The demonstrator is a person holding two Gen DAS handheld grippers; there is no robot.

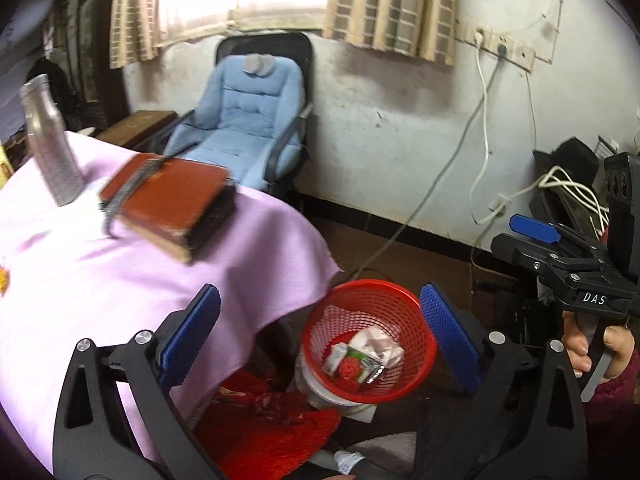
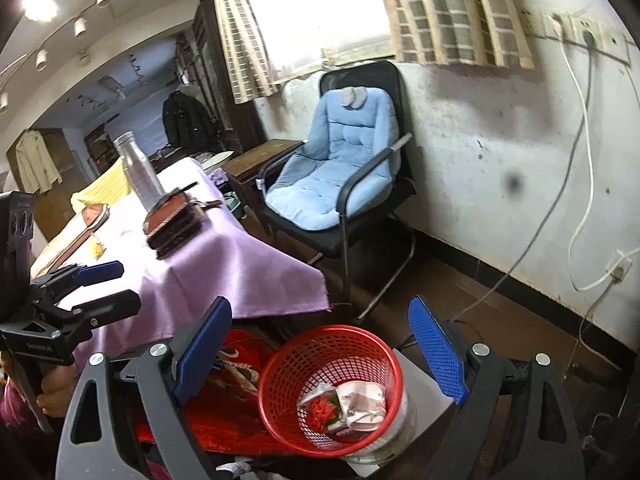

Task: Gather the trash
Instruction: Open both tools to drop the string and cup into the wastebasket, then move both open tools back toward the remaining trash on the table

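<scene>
I had the left claw [image 1: 320, 340] spread wide and empty above the red basket [image 1: 420, 364], where the crumpled wrappers [image 1: 366, 354] lay at the bottom. My right claw [image 2: 320, 356] stood open too, holding nothing. The basket sat on the floor just beside the tabletop [image 1: 80, 280], on what looked like a white bucket [image 2: 394, 430].

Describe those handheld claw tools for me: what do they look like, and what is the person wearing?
Each is a black plastic frame with silver bolts and two long fingers faced with blue, bumpy pads. The left claw and right claw look alike. Seen from the side, the right claw's body bears white letters "DAS", with a black camera box mounted on top and a grey trigger under the hand. A maroon sleeve covers the wrist.
</scene>
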